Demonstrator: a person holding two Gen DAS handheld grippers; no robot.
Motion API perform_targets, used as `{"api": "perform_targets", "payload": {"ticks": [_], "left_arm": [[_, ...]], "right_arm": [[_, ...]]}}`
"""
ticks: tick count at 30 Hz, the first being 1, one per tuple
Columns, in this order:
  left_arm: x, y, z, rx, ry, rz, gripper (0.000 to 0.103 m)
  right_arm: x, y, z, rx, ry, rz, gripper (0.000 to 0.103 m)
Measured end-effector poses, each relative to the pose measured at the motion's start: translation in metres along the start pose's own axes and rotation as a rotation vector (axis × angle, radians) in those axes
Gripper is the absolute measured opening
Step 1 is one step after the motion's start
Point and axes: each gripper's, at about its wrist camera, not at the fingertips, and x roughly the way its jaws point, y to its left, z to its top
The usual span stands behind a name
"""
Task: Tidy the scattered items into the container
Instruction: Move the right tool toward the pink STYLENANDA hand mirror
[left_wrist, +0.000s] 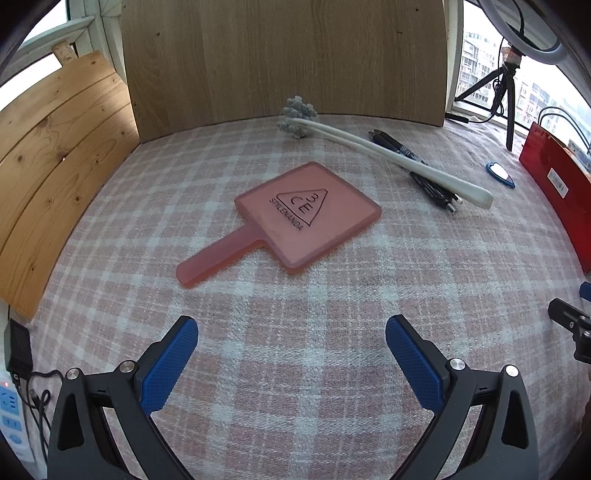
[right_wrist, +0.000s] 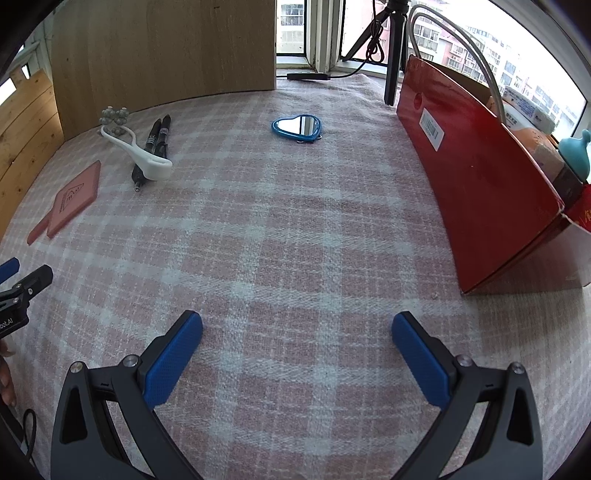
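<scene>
a pink-and-white checked cloth covers the surface, with a tall wooden panel standing along its far edge. at the right side stands the red container, open at the top, with a pale blue object and other things showing above its rim. the left hand-held gripper hovers low over the cloth with its blue-padded jaws spread wide and nothing between them; the right hand-held gripper is likewise wide open and empty. just ahead of the left one lies a pink hand mirror, back up, handle pointing toward the near left. farther off, a white massage roller with grey knobbed heads lies across two black pens. a small blue heart-shaped mirror sits alone near the far edge, well apart from the container
</scene>
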Motion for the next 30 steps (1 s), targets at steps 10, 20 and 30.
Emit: {"api": "perform_targets", "payload": {"ticks": [10,20,30], "left_arm": [[-0.043,0.021,0.029,0.061,-0.091,-0.055,0.102],[-0.083,0.048,0.058,0.140,-0.167,-0.086,0.101],[-0.110,0.060,0.056,0.305,-0.205,-0.118,0.101]], "right_arm": [[-0.050,-0.016,0.015,0.036,-0.103,-0.014,0.103],[-0.097,-0.013,0.046,0.040,-0.215,0.033,0.101],[-0.142,0.026,0.061,-0.012,-0.282,0.054,0.098]]}}
